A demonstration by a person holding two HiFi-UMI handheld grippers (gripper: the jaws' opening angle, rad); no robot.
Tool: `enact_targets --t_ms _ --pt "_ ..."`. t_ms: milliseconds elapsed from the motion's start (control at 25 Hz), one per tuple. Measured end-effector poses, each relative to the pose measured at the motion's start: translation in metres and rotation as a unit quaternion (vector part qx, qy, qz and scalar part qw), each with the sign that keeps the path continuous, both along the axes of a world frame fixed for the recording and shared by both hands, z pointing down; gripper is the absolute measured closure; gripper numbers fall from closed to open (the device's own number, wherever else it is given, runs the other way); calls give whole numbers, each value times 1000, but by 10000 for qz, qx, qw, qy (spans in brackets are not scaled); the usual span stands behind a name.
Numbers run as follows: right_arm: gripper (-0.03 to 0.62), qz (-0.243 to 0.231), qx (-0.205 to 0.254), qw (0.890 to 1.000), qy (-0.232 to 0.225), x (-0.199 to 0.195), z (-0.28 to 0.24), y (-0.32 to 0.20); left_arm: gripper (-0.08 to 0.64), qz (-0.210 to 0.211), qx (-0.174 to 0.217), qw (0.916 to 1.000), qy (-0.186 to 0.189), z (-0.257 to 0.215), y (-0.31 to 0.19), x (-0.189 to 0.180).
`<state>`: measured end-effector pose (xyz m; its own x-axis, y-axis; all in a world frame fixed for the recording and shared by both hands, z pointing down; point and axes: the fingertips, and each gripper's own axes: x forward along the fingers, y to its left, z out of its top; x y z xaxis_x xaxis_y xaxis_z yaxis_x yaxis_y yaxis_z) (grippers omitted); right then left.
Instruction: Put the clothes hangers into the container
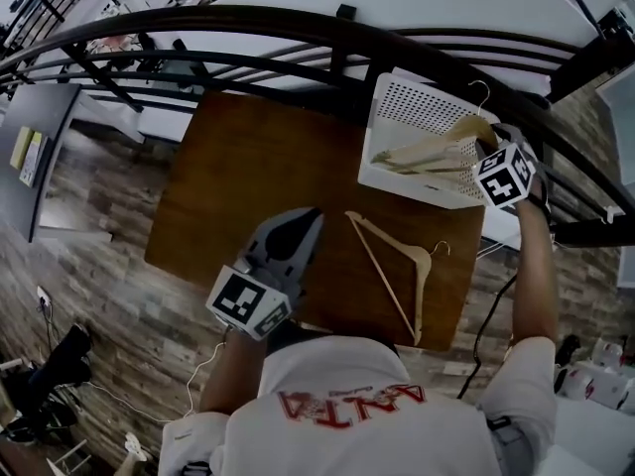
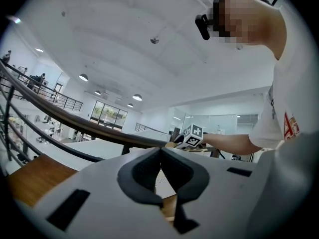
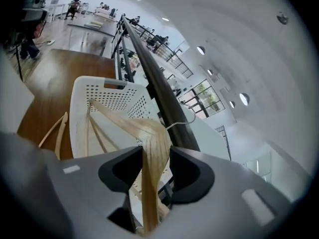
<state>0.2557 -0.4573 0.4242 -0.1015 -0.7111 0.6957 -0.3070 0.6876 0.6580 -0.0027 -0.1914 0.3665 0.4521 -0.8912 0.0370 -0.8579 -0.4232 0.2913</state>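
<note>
Pinching a hanger by one wooden arm, the right gripper holds it over the container. Its lower end runs out of frame. In the head view the marker cube hides those jaws, and I cannot tell whether the pale bars inside the container belong to this hanger alone. Only the left gripper view shows the left gripper pressed together on nothing. A second hanger lies on the table.

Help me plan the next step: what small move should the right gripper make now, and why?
Probably lower and open the right gripper: its jaws clamp a wooden hanger over the white container, so releasing should drop it in.
</note>
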Motion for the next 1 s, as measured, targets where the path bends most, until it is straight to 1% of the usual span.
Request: enact_targets --t_ms 80,240,360,400,480,560,600,680,800,880,1000 --pt "425 -143 -208 9994 228 -12 19 -5 551 -62 -23 10000 -5 3 2 -4" --pt "423 -383 -468 9960 652 -32 57 -5 551 -122 -26 9999 -31 13 10 -14" --pt "419 -511 -658 9927 875 -42 69 -2 551 -145 -39 9999 -36 13 14 -23" --pt "416 -544 -681 9914 971 -44 71 0 551 -134 -56 9999 -41 13 16 -26" --pt "359 -582 -653 9897 1132 -46 69 4 551 -112 -80 9999 -46 11 20 -32" --pt "356 -539 -487 9909 1134 -45 58 8 551 -92 -61 9999 -46 9 22 -34" --pt "364 -500 -359 9925 1058 -46 48 10 551 -71 -39 10000 -46 7 23 -34" --pt "391 -442 -60 9964 718 -50 22 20 551 -13 13 10000 -43 4 24 -31" --pt "468 -373 270 9989 -132 -63 -18 49 551 38 111 9999 -14 -5 24 -29" --pt "526 -293 383 9961 -738 -70 -40 72 551 128 156 9998 -21 -10 26 -27" --pt "574 -141 539 9877 -1459 -74 -58 106 551 317 236 9992 -42 -15 28 -24"
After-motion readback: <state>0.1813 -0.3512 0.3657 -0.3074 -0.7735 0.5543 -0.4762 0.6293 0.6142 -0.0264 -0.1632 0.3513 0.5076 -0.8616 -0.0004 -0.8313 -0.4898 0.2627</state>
